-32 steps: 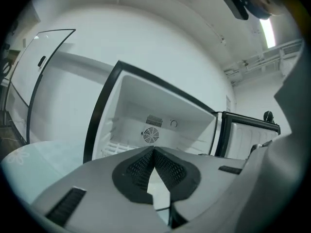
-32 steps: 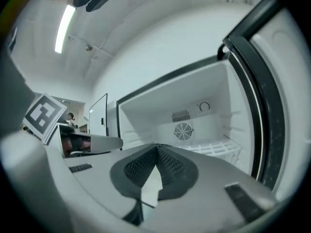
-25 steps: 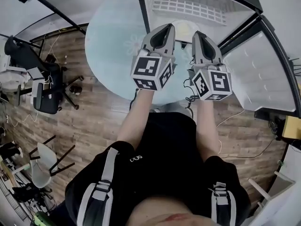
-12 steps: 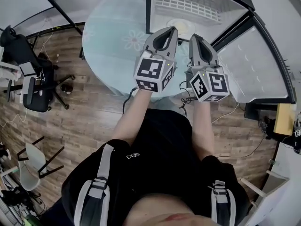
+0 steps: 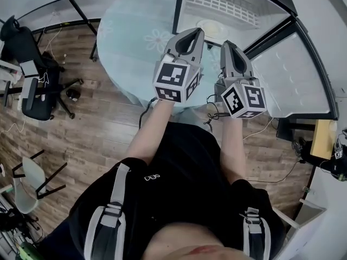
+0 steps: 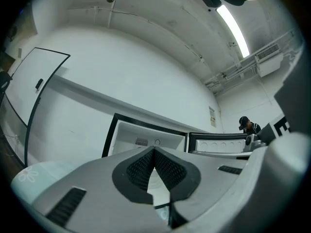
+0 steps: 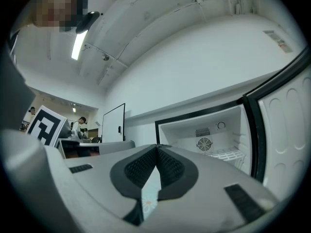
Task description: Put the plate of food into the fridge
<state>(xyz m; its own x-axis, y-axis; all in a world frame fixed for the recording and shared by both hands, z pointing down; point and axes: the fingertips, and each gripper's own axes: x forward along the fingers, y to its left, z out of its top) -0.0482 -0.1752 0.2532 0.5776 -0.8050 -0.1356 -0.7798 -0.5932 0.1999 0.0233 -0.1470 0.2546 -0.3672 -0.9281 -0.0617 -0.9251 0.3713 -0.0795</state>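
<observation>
Apparently the plate of food (image 5: 209,26) already sits inside the open fridge (image 5: 180,10). My left tool (image 5: 193,34) and right tool (image 5: 228,45) are clamped together, empty. Next, I'd swing the door (image 5: 293,75) closed.

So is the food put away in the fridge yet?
Nearly. A pale round plate seems to sit inside the fridge. The left tool and right tool are both shut and empty. The fridge door hangs open, so shutting it looks left.

An office-like workroom. Black office chairs (image 5: 37,93) stand at nine o'clock on wood flooring (image 5: 103,140); an open fridge (image 5: 217,5) is at one o'clock.
</observation>
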